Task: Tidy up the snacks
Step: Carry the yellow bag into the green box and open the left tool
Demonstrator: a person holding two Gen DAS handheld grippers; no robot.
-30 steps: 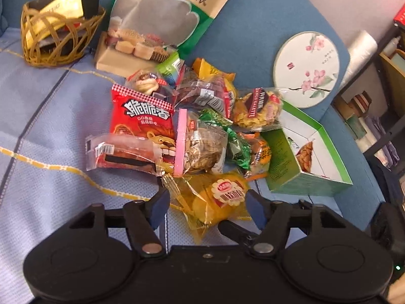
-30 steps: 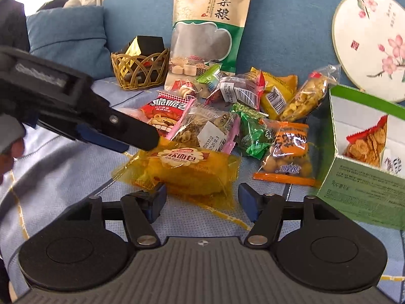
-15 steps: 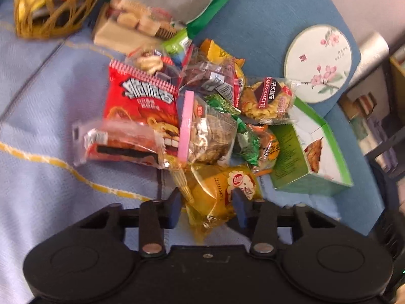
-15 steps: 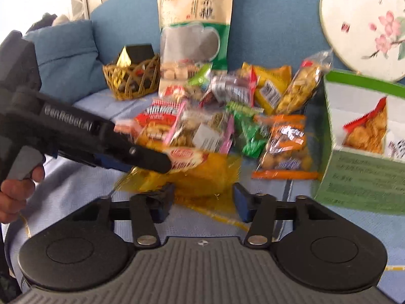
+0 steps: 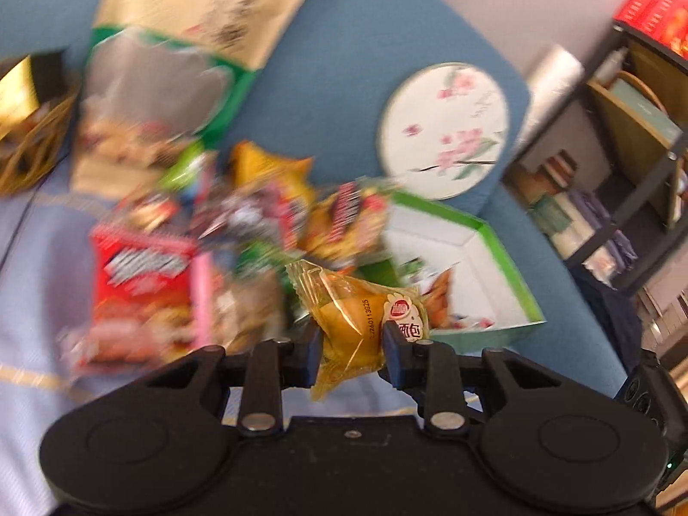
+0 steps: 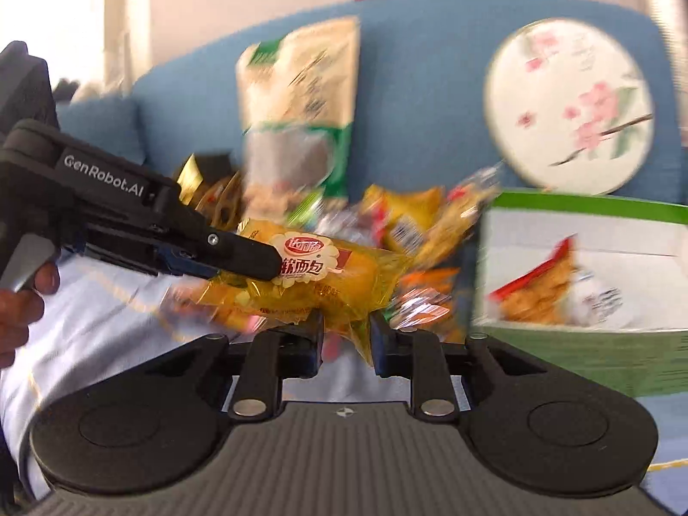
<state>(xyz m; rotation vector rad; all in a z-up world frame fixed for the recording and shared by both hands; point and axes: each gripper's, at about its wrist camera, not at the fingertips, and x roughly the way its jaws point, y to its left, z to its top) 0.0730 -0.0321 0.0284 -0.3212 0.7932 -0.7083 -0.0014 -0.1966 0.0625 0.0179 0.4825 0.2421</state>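
A yellow bread packet (image 5: 361, 322) hangs above the sofa with my left gripper (image 5: 350, 344) shut on it. Its jaws are still closing and both pads press the wrapper's sides. In the right wrist view the same packet (image 6: 327, 275) hangs from the left gripper (image 6: 262, 264), which reaches in from the left. My right gripper (image 6: 346, 335) sits just under the packet. Its jaws are closing with the wrapper's lower edge hanging between them, and the pads do not pinch it. An open green box (image 5: 507, 258) (image 6: 580, 357) stands to the right with a snack inside.
A blurred pile of snack packets (image 5: 146, 275) lies on the blue sofa behind the yellow one. A wicker basket (image 5: 30, 142) and a large grain bag (image 5: 172, 64) stand at the back. A round floral fan (image 5: 447, 129) leans on the backrest. A hand (image 6: 21, 301) holds the left gripper's handle.
Both grippers' jaws have narrowed around the yellow packet. The left one has taken hold of it and lifted it off the sofa. Both views have risen and are now blurred.
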